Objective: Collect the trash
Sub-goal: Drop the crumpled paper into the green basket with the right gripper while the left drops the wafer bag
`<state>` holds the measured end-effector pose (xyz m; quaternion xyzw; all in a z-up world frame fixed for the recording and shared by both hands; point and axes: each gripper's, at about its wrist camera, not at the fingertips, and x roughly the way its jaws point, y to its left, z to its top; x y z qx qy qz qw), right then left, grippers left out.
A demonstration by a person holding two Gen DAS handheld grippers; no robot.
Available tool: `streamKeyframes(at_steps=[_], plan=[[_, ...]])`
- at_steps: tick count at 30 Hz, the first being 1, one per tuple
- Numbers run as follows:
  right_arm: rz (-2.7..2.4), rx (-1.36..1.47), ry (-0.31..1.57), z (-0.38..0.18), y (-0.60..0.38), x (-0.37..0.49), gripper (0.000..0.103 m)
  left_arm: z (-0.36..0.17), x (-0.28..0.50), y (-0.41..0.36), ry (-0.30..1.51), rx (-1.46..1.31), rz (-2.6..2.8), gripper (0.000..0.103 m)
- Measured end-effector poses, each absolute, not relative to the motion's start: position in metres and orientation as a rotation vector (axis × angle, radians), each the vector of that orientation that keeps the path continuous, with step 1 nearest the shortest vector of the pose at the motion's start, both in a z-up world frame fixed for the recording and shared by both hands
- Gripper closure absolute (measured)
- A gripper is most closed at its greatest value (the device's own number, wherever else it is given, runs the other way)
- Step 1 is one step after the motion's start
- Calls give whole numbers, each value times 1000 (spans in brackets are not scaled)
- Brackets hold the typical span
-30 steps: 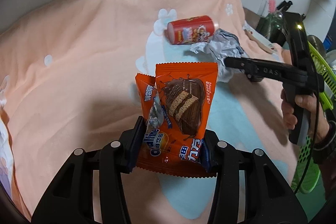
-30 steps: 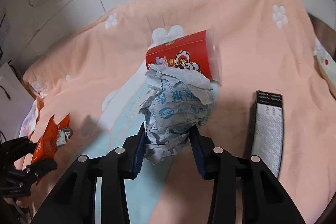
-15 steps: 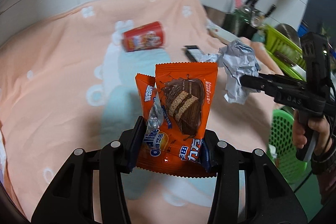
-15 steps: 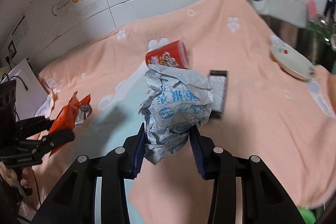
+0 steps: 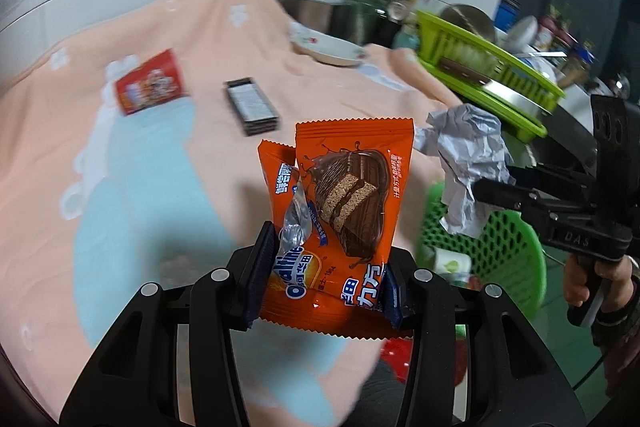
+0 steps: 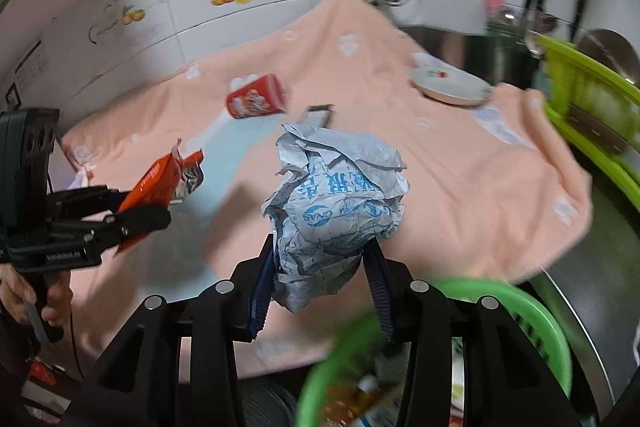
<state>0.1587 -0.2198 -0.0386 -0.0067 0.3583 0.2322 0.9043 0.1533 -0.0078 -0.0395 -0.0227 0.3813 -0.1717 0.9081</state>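
The left hand-held gripper [image 5: 324, 267] is clenched on the lower part of an orange snack wrapper [image 5: 344, 211], which stands upright between the blue pads with a torn silver flap on its left side. The right hand-held gripper [image 6: 320, 267] is clamped around a crumpled paper ball [image 6: 336, 203] printed in blue, most of the ball bulging above the fingers. In the left view that same ball [image 5: 464, 163] hangs over a green basket [image 5: 516, 267] that sits off the edge of the counter, already holding a few scraps; in the right view the basket's rim [image 6: 532, 311] curves just below the fingers. On the peach towel [image 5: 168, 39] covering the counter lie a red can [image 5: 150, 87] on its side, a dark flat box [image 5: 252, 105] near it, and a white plate [image 5: 332, 47] farther right. A lime dish rack [image 5: 488, 75] stands beyond the towel's edge. Compared with a second ago, both hand-held grippers have swung away from the middle of the counter toward its right end: the can and box now sit farther off, the ball has left its spot beside the can, and the basket has come into view under it, while both grasps are unchanged.
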Motion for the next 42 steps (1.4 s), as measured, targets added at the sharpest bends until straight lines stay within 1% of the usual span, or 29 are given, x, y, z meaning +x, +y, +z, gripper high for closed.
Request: streamKeyframes(at_steps=[11, 20, 25, 27, 29, 31, 32, 34, 37, 39, 41, 42], plan=[[270, 34, 788, -66, -313, 108, 57, -50, 145, -85, 817, 14, -507, 57], [186, 88, 818, -85, -353, 89, 57, -56, 142, -130, 842, 69, -579, 57], [176, 111, 810, -85, -361, 84, 57, -58, 143, -147, 853, 88, -606, 57], [171, 116, 799, -82, -363, 84, 55, -60, 143, -152, 860, 95, -611, 57], [165, 119, 789, -79, -366, 82, 49, -62, 145, -157, 871, 99, -617, 56], [163, 125, 783, -78, -368, 82, 48, -66, 147, -161, 885, 99, -623, 56], [161, 128, 781, -77, -370, 82, 46, -68, 147, -163, 891, 99, -625, 54], [159, 131, 776, -77, -371, 81, 43, -71, 148, -168, 903, 98, -635, 54], [161, 131, 777, -78, -372, 81, 43, -74, 147, -173, 907, 104, -648, 52], [162, 133, 778, -78, -372, 81, 42, -77, 146, -177, 914, 107, -661, 48], [164, 135, 778, -79, -372, 81, 41, -79, 145, -179, 918, 107, -666, 42], [165, 137, 778, -79, -372, 82, 41, -79, 145, -180, 920, 104, -670, 41]])
